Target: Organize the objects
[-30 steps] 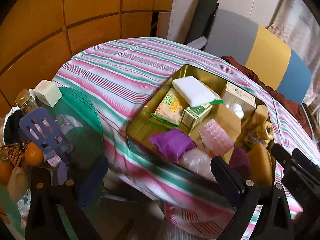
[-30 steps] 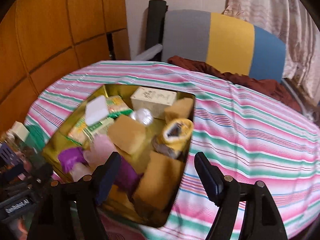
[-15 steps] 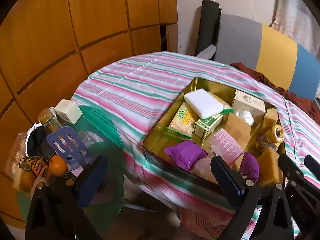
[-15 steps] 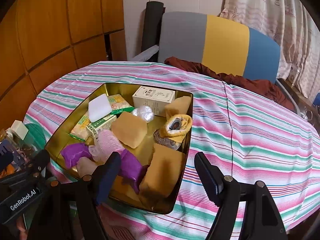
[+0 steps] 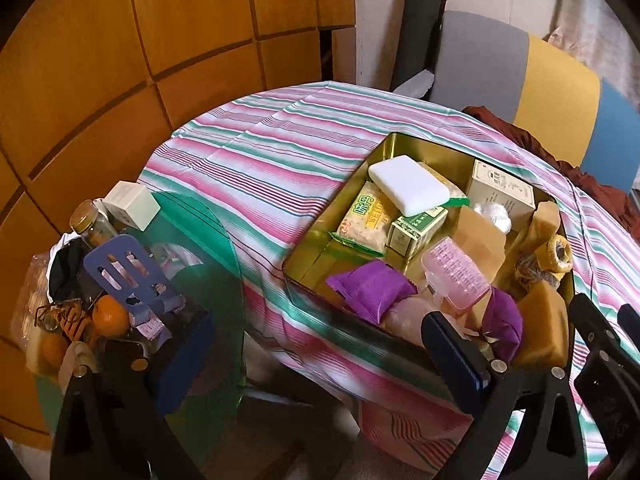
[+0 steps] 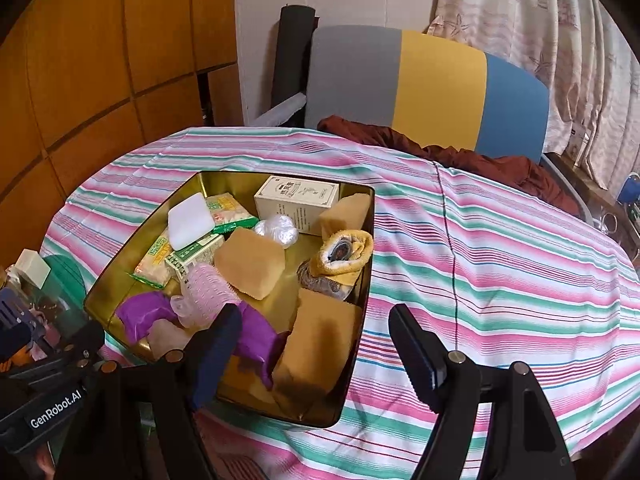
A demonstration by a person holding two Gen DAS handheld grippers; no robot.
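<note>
While sitting near the front edge of the striped tablecloth (image 6: 500, 264), holding a jumble of small goods: gold tin tray (image 6: 120, 280), crowded wall to wall. Lying on top toward the far left corner, white bar (image 6: 190, 220), overlapping green-and-yellow snack packets (image 6: 228, 210). Standing against the far wall, cream carton (image 6: 298, 200), with a crinkled clear ball (image 6: 277, 230) just in front. Resting mid-tray, tan sponge block (image 6: 250, 266); leaning at the near right, a larger tan block (image 6: 320, 340). Curling beside the right wall, rolled yellow sock (image 6: 344, 252). Spilling across the near left, purple wrappers (image 5: 370, 286) and a pink ribbed container (image 5: 454, 278). Hovering over the near rim with jaws wide apart and gripping nothing, right gripper (image 6: 308, 344). Hanging to the left of the tray, likewise spread and holding nothing, left gripper (image 5: 316, 354), above a green glass side table (image 5: 208, 264) piled with oranges (image 5: 110, 316), a purple slotted spatula (image 5: 128, 276) and a jar (image 5: 90, 220). Rising behind, a grey, yellow and blue chair (image 6: 424, 88).
</note>
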